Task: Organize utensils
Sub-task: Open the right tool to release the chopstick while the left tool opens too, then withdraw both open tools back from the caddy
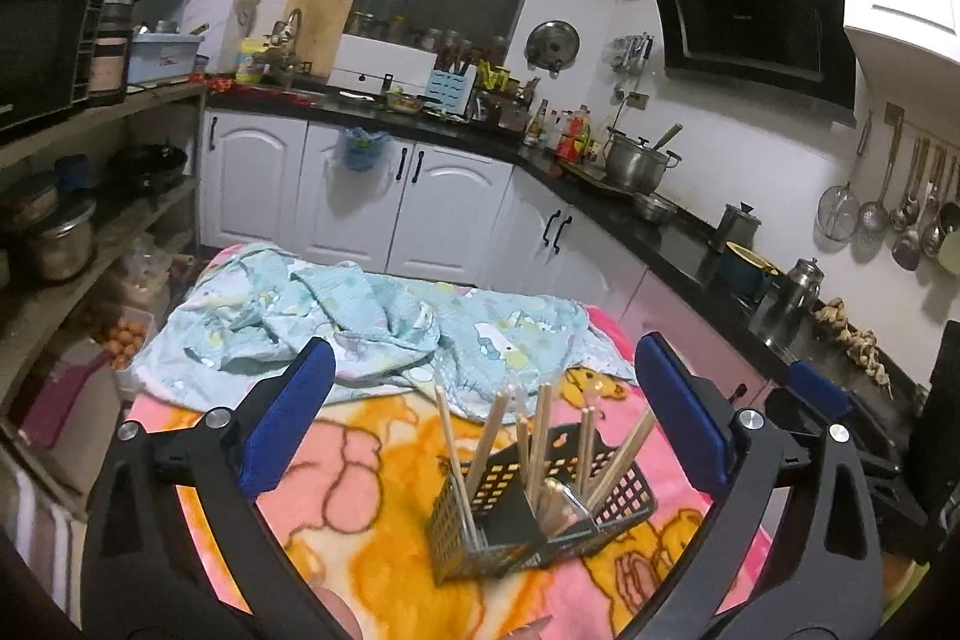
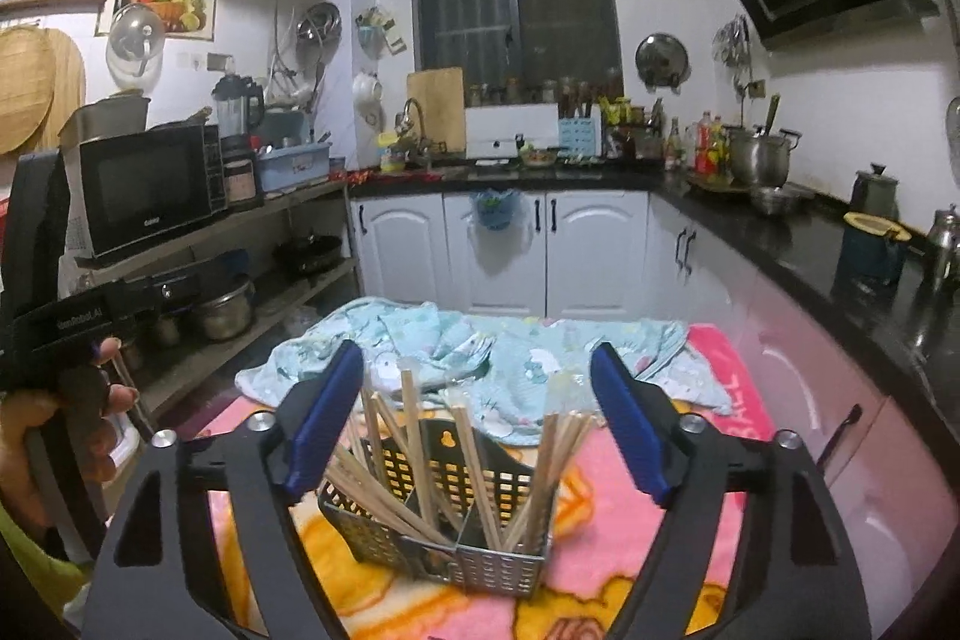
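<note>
Utensil holder point(image 2: 447, 514): perforated metal caddy with a black plastic back, divided into compartments, set upright on the pink and orange blanket point(image 1: 360, 466) that covers the table. It is seen low and central in both wrist views.

Chopsticks point(image 2: 414, 451): a bundle of wooden sticks stood in the holder's compartments, leaning outward at several angles, tips upward.

Left gripper point(image 1: 480, 415): held tilted slightly downward toward the holder. Its blue-padded fingers point(image 1: 288, 418) are spread wide to either side of the holder and chopsticks; nothing is pressed by the pads and nothing is held.

Right gripper point(image 2: 474, 421): likewise angled slightly downward over the holder. Its blue fingers point(image 2: 327, 421) are released and stand wide apart, with the chopstick tips rising between them but untouched by either pad.

Hand point(image 2: 90, 418): seen at the left edge of the right wrist view, wrapped around the black handle of the left gripper.

Light blue patterned cloth point(image 1: 360, 322): crumpled on the blanket beyond the holder, apart from it.
</note>
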